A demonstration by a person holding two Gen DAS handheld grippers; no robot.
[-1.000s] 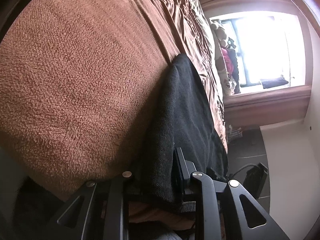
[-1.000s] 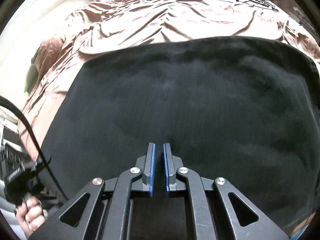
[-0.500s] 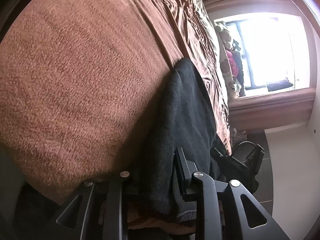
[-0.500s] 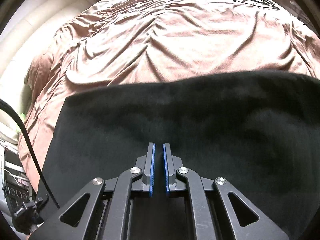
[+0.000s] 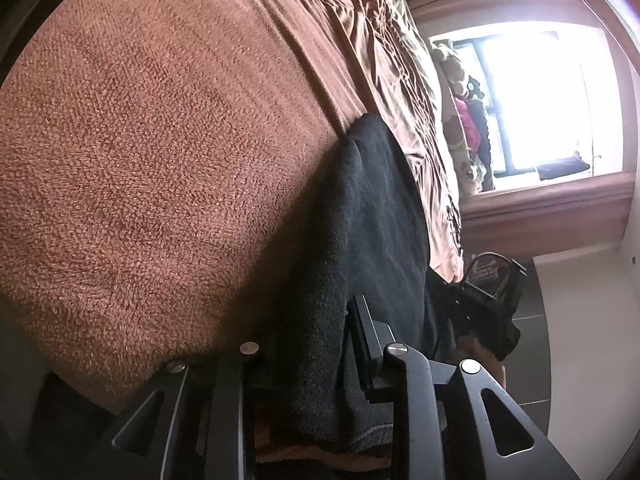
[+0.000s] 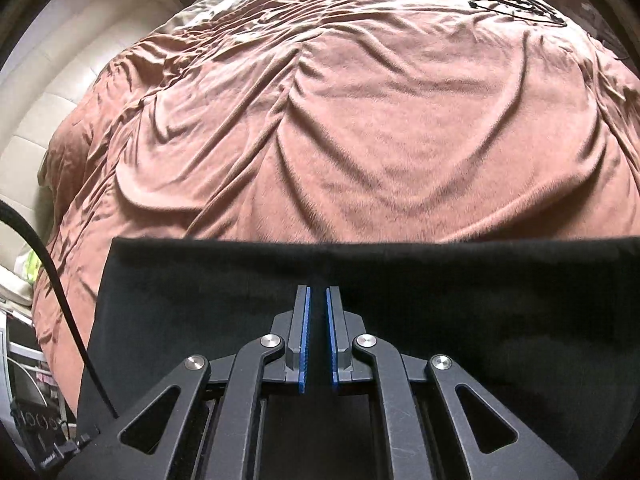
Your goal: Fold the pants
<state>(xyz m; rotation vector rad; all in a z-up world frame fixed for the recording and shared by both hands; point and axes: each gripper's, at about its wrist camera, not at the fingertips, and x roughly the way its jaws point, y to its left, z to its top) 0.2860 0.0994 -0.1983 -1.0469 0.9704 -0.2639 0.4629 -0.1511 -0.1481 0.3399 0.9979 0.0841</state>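
Note:
The black pants [image 5: 372, 208] lie along the edge of a bed covered in brown fuzzy blanket [image 5: 160, 140]. My left gripper [image 5: 316, 320] is shut on their near end. Cloth bunches between the jaws and hides the left finger. To the right, off the bed's edge, is the black body of the other gripper [image 5: 484, 308]. In the right wrist view the pants [image 6: 480, 300] spread flat beneath my right gripper [image 6: 317, 290]. It is shut, with only a thin slit between its blue pads. Whether cloth is nipped there is not visible. The pants' straight far edge lies just past the tips.
Wrinkled brown bed cover [image 6: 360, 120] stretches beyond the pants, with a black cord [image 6: 516, 4] on its far right. A cream padded headboard [image 6: 60, 92] and a black cable [image 6: 52, 272] are at left. A bright window [image 5: 540, 100], stuffed toys [image 5: 464, 120] and dark floor [image 5: 528, 340] lie beyond.
In the right wrist view the pants' far edge has slid down toward the fingertips and much more brown cover shows. The left wrist view barely changes, with the grip unchanged.

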